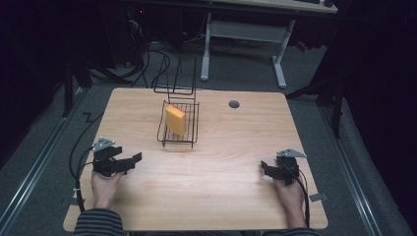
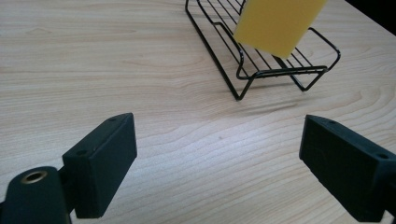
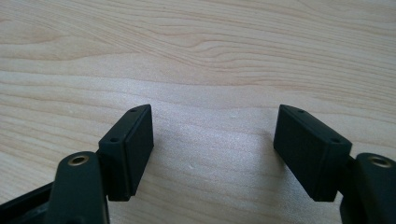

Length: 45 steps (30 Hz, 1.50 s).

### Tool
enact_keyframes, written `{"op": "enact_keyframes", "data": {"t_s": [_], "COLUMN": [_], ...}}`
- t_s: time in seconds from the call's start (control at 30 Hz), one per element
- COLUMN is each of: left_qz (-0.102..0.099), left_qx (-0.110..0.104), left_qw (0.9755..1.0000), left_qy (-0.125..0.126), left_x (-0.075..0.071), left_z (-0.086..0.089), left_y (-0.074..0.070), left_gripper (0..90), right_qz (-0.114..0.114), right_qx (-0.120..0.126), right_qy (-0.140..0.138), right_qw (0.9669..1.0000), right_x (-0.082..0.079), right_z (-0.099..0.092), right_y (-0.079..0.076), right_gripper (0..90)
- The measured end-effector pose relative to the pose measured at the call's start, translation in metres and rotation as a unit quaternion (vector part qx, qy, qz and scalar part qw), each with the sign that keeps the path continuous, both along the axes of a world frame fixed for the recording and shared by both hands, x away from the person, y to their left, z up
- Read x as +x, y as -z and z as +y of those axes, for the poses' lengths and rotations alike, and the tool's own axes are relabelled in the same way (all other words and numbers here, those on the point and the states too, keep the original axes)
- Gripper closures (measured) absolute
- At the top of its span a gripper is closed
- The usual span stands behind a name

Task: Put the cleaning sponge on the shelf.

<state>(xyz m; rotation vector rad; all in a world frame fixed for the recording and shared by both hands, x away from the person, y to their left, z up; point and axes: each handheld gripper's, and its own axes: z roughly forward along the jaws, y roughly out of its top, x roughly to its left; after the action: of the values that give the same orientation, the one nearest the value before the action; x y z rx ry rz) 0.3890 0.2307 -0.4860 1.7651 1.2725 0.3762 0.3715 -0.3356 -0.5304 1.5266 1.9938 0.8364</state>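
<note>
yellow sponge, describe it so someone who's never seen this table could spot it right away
On the wooden table, look toward the far side, near its middle, for a black wire rack. The yellow sponge stands on edge inside it, leaning. It is the one bright block on the table, with a thin pink layer along its back.

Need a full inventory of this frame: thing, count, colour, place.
wire rack: 1, black, table centre, towards the far side
sponge: 1, yellow with a pink back, standing tilted in the wire rack
table: 1, light wood
cable hole: 1, grey, far right of the table
white desk frame: 1, on the floor beyond the table
left hand-held gripper: 1, black, near left, open, nothing between the jaws
right hand-held gripper: 1, black, near right, open, nothing between the jaws
</note>
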Motion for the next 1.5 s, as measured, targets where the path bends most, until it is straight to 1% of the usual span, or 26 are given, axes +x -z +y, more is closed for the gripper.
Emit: {"op": "enact_keyframes", "data": {"t_s": [0.13,0.3,0.37,0.43,0.5,0.57,0.6,0.63,0.73,0.8,0.87,1.0,1.2,1.37,1.5], "left_qz": [0.007,0.019,0.023,0.023,0.023,0.025,0.027,0.028,0.027,0.026,0.022,0.024,0.023,0.023,0.026], "left_qx": [0.005,0.006,0.009,0.013,0.012,0.019,0.028,0.031,0.033,0.041,0.044,0.05,0.061,0.08,0.089], "left_qw": [1.0,0.9998,0.9997,0.9996,0.9995,0.9994,0.9991,0.9989,0.9989,0.9985,0.9983,0.998,0.9972,0.9958,0.9951], "left_qy": [-0.002,0.003,0.0,-0.009,-0.015,-0.017,-0.018,-0.019,-0.019,-0.024,-0.029,-0.031,-0.036,-0.037,-0.036], "left_x": [0.002,0.003,0.003,0.003,0.004,0.004,0.005,0.005,0.006,0.007,0.008,0.009,0.012,0.014,0.016], "left_z": [0.0,-0.002,-0.001,-0.001,-0.001,-0.001,-0.002,-0.002,-0.002,-0.003,-0.004,-0.006,-0.008,-0.012,-0.015], "left_y": [0.005,0.012,0.015,0.016,0.018,0.02,0.021,0.022,0.024,0.026,0.029,0.035,0.039,0.042,0.044], "left_gripper": [12.0,11.9,11.8,11.1,10.6,10.1,9.7,9.5,9.2,9.2,9.2,9.0,9.1,9.0,8.8], "right_qz": [0.0,0.0,0.0,0.0,0.0,0.0,0.0,0.0,0.0,0.0,0.0,0.0,0.002,0.0,0.0], "right_qx": [0.0,0.0,0.0,0.0,0.0,0.0,0.0,0.0,0.0,0.0,0.0,0.0,0.0,0.0,-0.001], "right_qy": [0.0,0.0,0.0,0.0,0.0,0.0,0.0,0.0,0.0,0.0,0.0,0.001,0.001,0.0,0.0], "right_qw": [1.0,1.0,1.0,1.0,1.0,1.0,1.0,1.0,1.0,1.0,1.0,1.0,1.0,1.0,1.0], "right_x": [0.0,0.0,0.0,0.0,0.0,0.0,0.0,0.0,0.0,0.0,0.0,0.0,0.0,0.0,0.0], "right_z": [0.0,0.0,0.0,0.0,0.0,0.0,0.0,0.0,0.0,0.0,0.0,0.0,0.0,0.0,0.0], "right_y": [0.0,0.0,0.0,0.0,0.0,0.0,0.0,0.0,0.0,0.0,0.0,0.0,0.0,0.0,0.0], "right_gripper": [29.0,29.0,29.0,28.9,28.9,29.0,29.0,29.0,29.0,28.9,29.0,29.0,29.0,29.0,29.0]}}
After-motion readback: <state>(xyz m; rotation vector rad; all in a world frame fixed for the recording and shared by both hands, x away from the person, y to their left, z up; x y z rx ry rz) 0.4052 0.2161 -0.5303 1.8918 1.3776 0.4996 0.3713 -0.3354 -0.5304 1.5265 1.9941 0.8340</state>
